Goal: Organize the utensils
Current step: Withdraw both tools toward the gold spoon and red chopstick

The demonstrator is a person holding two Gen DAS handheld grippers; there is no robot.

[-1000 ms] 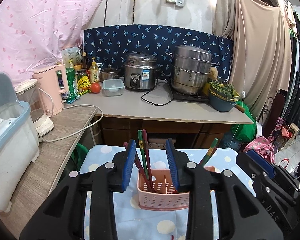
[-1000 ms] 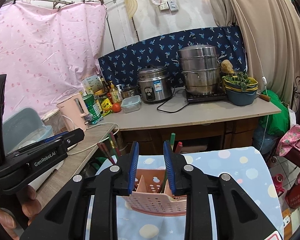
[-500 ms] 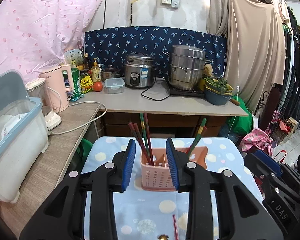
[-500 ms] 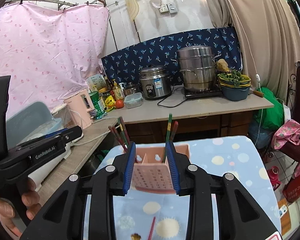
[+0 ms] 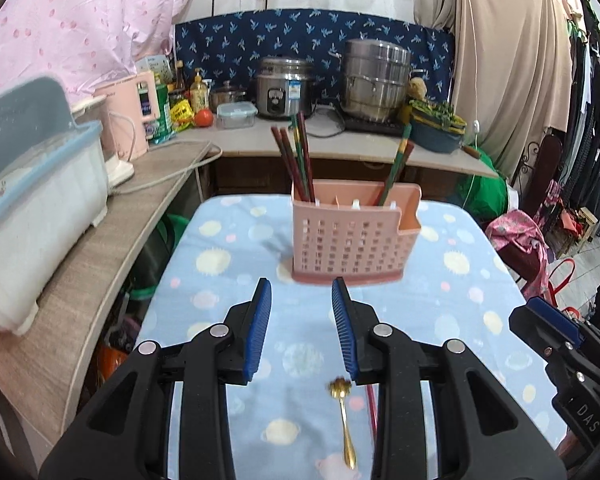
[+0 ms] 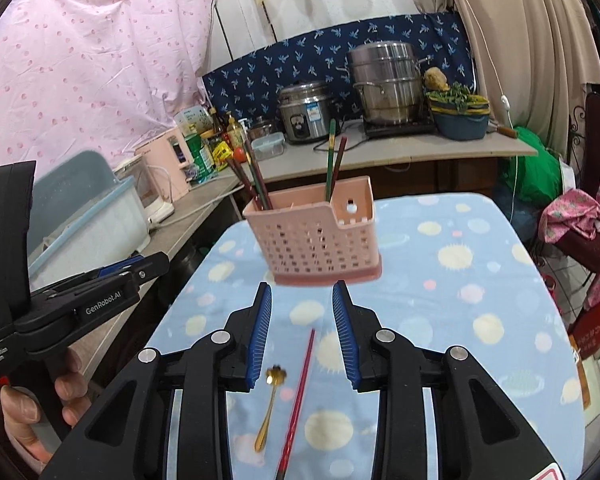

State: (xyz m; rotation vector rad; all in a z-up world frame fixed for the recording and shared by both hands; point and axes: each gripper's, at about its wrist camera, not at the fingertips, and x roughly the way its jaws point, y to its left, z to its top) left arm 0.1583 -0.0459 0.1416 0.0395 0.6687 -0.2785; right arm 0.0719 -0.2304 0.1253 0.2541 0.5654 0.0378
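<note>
A pink slotted utensil basket (image 5: 352, 236) (image 6: 316, 236) stands on the blue spotted tablecloth (image 5: 228, 240) (image 6: 460, 292), with several red and green chopsticks (image 5: 300, 160) (image 6: 332, 160) upright in it. My left gripper (image 5: 302, 292) is open and empty, a short way in front of the basket. My right gripper (image 6: 302, 292) is open too, nothing between its pads. A gold spoon (image 5: 344, 420) (image 6: 270, 408) and a red chopstick (image 6: 298, 396) lie on the cloth beneath the grippers. In the left wrist view the red chopstick (image 5: 372, 404) is half hidden behind one finger.
A wooden side counter (image 5: 100, 264) on the left carries a white dish box (image 5: 32, 216) and a pink kettle (image 5: 128, 120). The back counter holds a rice cooker (image 5: 286, 86) and a steel steamer (image 5: 378, 76). Clothes and bags (image 5: 520, 240) crowd the right. A hand (image 6: 32, 412) holds the left gripper.
Both grippers have drawn back from the basket and sunk lower, so it now stands clear ahead of them. The spoon and the red chopstick have come into view on the cloth.
</note>
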